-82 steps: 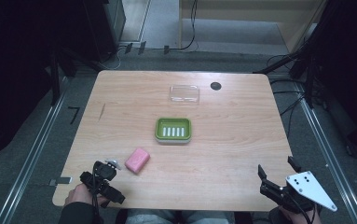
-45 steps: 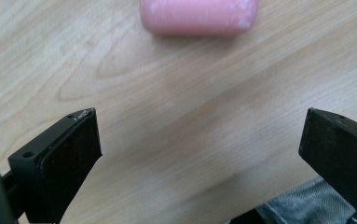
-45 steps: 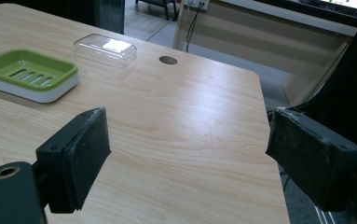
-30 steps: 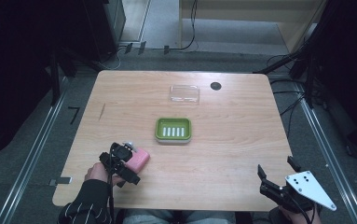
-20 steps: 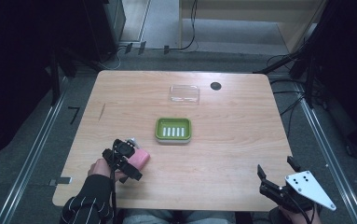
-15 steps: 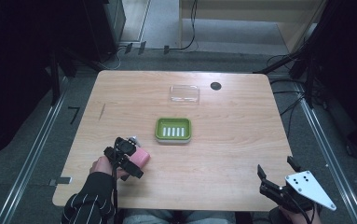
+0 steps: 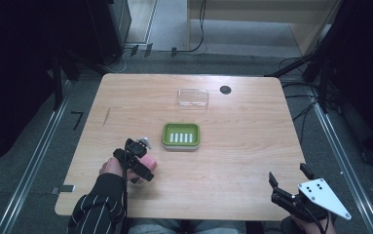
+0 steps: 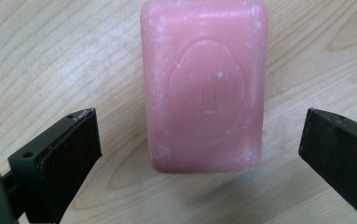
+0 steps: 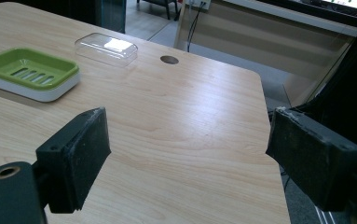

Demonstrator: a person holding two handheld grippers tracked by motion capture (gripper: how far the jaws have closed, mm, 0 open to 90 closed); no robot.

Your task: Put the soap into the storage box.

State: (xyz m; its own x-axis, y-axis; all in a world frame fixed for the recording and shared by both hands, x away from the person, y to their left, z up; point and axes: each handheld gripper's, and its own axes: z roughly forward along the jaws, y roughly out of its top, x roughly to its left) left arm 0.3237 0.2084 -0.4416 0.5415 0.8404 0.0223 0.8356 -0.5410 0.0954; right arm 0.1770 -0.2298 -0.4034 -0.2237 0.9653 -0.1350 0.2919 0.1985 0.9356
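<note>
While the left gripper [image 8: 199, 140] is hovering spread around the pink soap bar [image 8: 204, 86], nothing is touching it. Looking stiff, slick (likely light); I'd be pinching its long sides at mid-frame. Right gripper [image 9: 188, 154] is idling open.

Pink soap [image 8: 204, 86] between open claw [image 8: 199, 144]

The pink soap bar [image 8: 204, 84] carries a pressed oval emblem with raised letters inside it, but they are too worn and blurred to read. No other text, label, brand, number or sign can be read anywhere.
</note>
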